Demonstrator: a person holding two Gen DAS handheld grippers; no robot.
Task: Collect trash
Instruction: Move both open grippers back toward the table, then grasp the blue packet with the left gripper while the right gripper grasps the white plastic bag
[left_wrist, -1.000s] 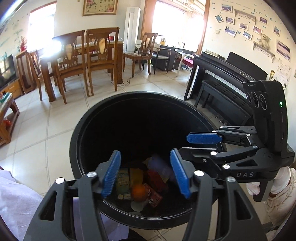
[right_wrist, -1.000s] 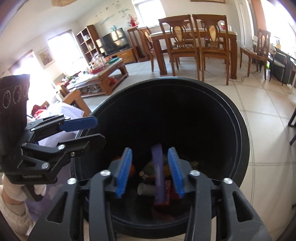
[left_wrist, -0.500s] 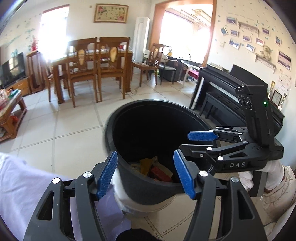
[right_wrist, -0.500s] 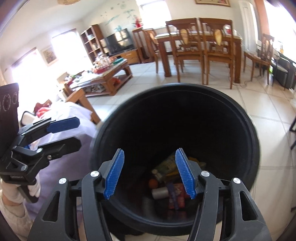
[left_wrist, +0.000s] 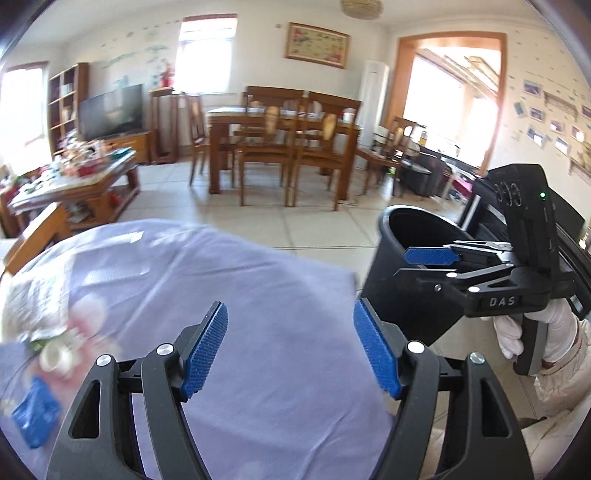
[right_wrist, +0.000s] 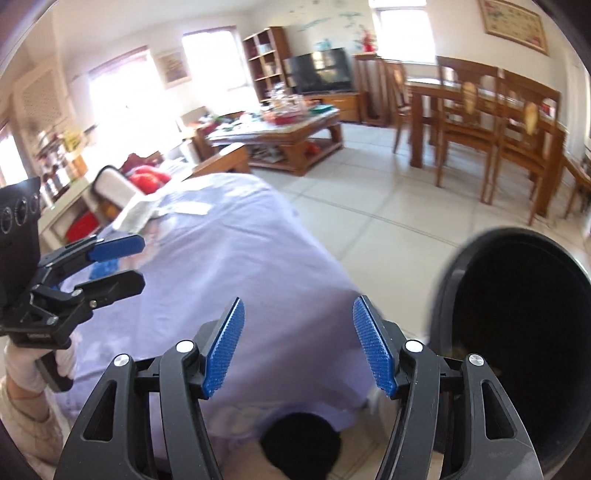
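Overhead, I held my left gripper (left_wrist: 290, 350) angled down above the lavender cloth (left_wrist: 258, 295) covering the table, its blue pads spreading wider with nothing between them. My right gripper (right_wrist: 297, 347) hung beside it at the same tilt, jaws likewise parting and empty, my white-gloved hand (left_wrist: 535, 332) wrapped around its handle. Trash lay blurred near the table's left edge: a crumpled wrapper (left_wrist: 33, 306), a small white cup (left_wrist: 55, 356) and a blue packet (left_wrist: 35, 415). Only the left camera showed those clearly. Just off the table's right edge stood the black bin (right_wrist: 517, 332); only the right camera looked into its dark mouth. Beyond the far edge, bare tiled floor (left_wrist: 295, 221) ran to the dining table (left_wrist: 280, 122).
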